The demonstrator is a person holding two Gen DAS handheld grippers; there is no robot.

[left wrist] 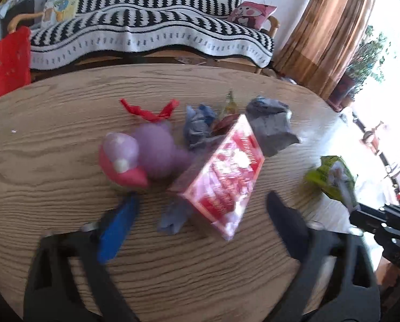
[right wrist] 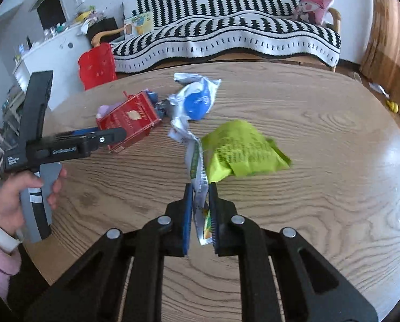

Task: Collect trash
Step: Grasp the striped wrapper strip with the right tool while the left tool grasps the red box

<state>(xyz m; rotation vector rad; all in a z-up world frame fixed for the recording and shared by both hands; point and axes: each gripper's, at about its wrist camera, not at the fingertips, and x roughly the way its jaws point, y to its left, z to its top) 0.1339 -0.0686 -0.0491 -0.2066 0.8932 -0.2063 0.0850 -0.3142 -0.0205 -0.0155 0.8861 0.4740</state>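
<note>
My right gripper (right wrist: 200,201) pinches the silver end of a lime-green snack bag (right wrist: 240,147), centre frame. A red box (right wrist: 128,120) lies tilted at upper left, touching a crumpled silver-blue wrapper (right wrist: 197,99) at upper centre.

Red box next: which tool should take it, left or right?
Left. The left tool is open with the red box between its fingers, while the right tool is shut on the green wrapper.
</note>
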